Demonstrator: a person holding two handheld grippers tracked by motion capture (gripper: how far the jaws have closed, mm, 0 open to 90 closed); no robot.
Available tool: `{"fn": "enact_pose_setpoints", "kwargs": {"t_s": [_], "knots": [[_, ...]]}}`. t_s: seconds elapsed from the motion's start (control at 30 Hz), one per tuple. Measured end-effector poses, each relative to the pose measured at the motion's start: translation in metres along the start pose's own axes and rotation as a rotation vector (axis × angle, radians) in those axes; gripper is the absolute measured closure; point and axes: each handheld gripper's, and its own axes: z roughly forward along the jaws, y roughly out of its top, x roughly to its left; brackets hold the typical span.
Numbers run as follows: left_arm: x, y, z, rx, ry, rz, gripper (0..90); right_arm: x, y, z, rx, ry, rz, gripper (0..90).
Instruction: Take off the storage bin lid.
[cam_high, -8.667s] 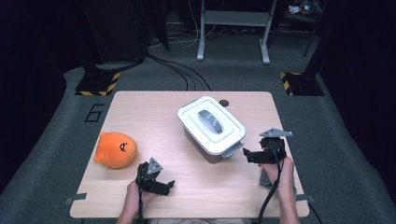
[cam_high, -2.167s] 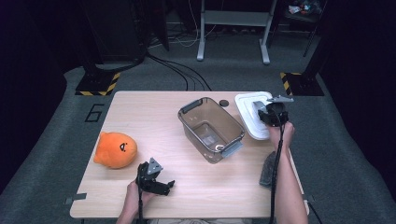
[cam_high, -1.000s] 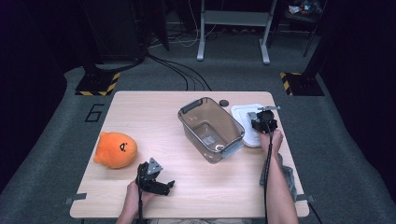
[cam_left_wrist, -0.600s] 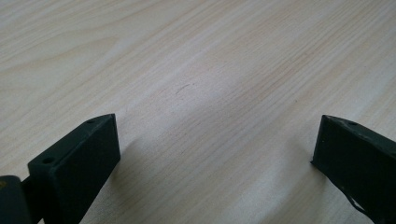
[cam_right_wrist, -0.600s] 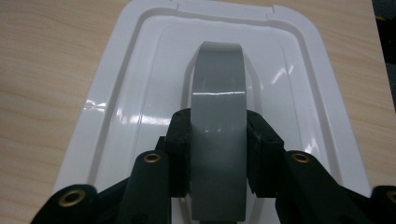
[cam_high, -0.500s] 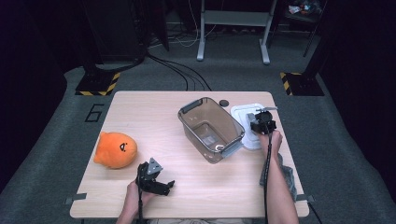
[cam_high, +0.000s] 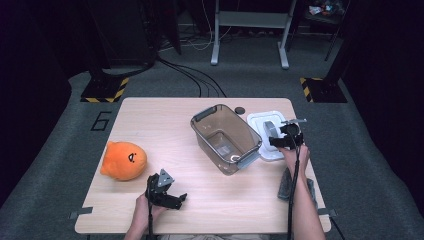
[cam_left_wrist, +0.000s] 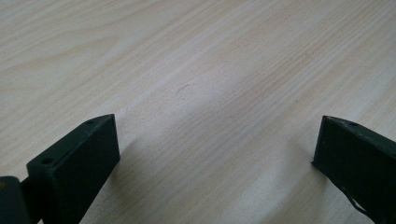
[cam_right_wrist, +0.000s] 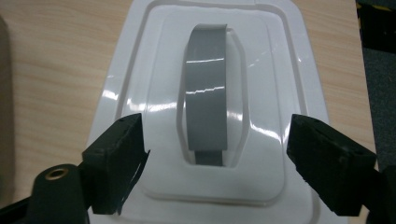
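In the high view, a pale wooden table carries a clear plastic bin near its middle, open at the top and set at an angle. Just beside the bin, toward the right edge of the table, lies the white lid, flat on the wood, with a grey handle along its middle. The right tongs hover over the near end of the lid, held by the person's right hand, whose forearm comes in from the bottom. An orange plush toy sits at the left side of the table, well apart from the bin. The left tongs rest low on the table near its front edge, gripped by the left hand. A small dark disc lies just behind the bin.

In the left gripper view, the left tongs stand wide apart above bare wood grain, with nothing between the jaws.

In the right gripper view, the right tongs are spread apart and hold nothing. The lid lies right below them, its grey handle running away between the two jaws, in a recess of the white plastic. A brownish edge of the bin shows at the far left.
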Motion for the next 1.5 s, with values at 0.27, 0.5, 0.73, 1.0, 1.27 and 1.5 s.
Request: {"fn": "enact_pose_setpoints", "kwargs": {"t_s": [0.27,0.5,0.73,1.0,1.27,1.5], "knots": [[0.002,0.001,0.0,0.008,-0.006,0.006,0.0,0.013,-0.02,-0.03,-0.02,0.029,-0.046,13.6],[0.004,0.0,0.0,0.001,-0.006,0.004,0.0,0.03,-0.04,-0.052,-0.028,0.052,-0.104,10.9],[0.008,0.0,-0.004,0.0,-0.002,0.006,0.0,0.047,-0.061,-0.064,-0.031,0.063,-0.145,8.0],[0.013,0.003,-0.015,-0.032,0.016,-0.014,0.0,0.07,-0.082,-0.075,-0.054,0.079,-0.178,7.4],[0.021,0.007,-0.027,-0.041,0.031,-0.012,0.2,0.094,-0.101,-0.075,-0.055,0.119,-0.209,7.3],[0.031,0.013,-0.043,-0.057,0.058,-0.008,0.1,0.114,-0.116,-0.072,-0.038,0.141,-0.242,6.8]]}}
